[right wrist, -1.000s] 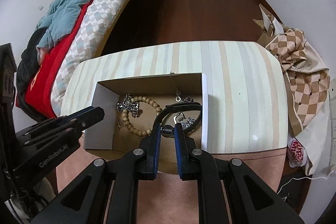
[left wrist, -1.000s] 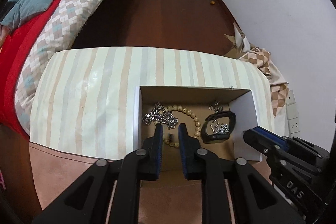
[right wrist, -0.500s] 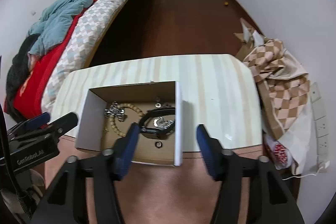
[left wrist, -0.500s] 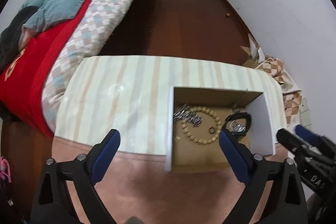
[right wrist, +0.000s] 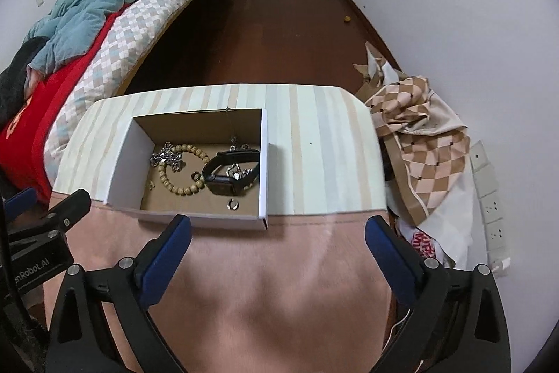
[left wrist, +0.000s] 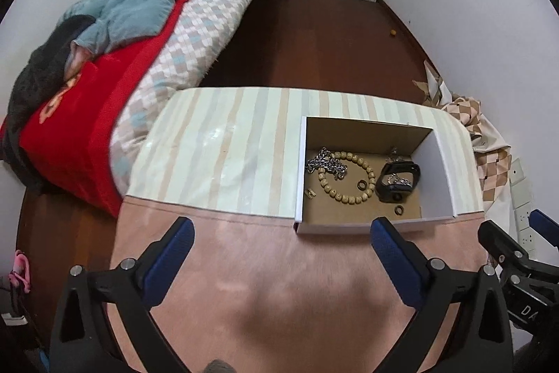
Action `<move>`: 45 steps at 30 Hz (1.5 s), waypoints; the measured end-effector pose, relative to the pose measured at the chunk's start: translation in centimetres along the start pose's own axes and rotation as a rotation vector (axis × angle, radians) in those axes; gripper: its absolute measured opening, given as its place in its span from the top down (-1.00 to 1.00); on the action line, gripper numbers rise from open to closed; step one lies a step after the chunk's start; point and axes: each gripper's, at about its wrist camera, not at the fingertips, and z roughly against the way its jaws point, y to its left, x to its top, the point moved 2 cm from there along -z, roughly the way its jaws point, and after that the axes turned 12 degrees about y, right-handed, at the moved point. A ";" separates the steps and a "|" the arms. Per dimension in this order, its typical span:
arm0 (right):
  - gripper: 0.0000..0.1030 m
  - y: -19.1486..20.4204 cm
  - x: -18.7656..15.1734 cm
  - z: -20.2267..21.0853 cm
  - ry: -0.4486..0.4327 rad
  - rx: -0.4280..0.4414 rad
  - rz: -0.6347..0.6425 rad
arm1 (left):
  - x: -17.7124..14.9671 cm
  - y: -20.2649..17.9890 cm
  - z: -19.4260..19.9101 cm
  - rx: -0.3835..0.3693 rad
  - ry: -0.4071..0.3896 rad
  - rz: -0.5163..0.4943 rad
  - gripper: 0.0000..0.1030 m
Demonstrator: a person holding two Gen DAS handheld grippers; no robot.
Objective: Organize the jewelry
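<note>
An open cardboard box [left wrist: 436, 159] [right wrist: 129, 156] sits on the striped table. Inside lie a wooden bead bracelet [left wrist: 346, 177] [right wrist: 181, 173], a silver chain [left wrist: 326, 163] [right wrist: 167, 158], a black watch [left wrist: 396, 179] [right wrist: 230, 170] with silver jewelry in its loop, and small rings [left wrist: 361, 185] [right wrist: 232, 205]. My left gripper [left wrist: 279, 236] is open and empty, above the table's near part, left of the box. My right gripper [right wrist: 277, 233] is open and empty, just in front of the box's right corner.
The table [left wrist: 223, 156] has a striped cloth at the far half and a bare pinkish surface near me. A bed [left wrist: 139, 41] with red and checked covers stands left. Checked cloth and bags [right wrist: 419, 135] lie on the floor to the right, by the wall.
Both grippers were shut low over the box one second ago. They have opened wide, released small items into the box and pulled back and up away from it.
</note>
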 end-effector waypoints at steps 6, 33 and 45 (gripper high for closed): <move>-0.96 -0.8 -3.6 5.9 -0.075 0.002 -0.026 | -3.6 0.3 5.7 0.014 -0.089 0.007 -1.00; -1.00 -2.5 -14.8 27.0 -0.354 -0.011 -0.045 | -12.5 0.3 23.5 -0.047 -0.317 -0.018 -0.99; -1.00 -2.3 -10.0 23.8 -0.287 -0.003 -0.035 | -8.8 -0.3 21.4 -0.028 -0.283 -0.008 -1.00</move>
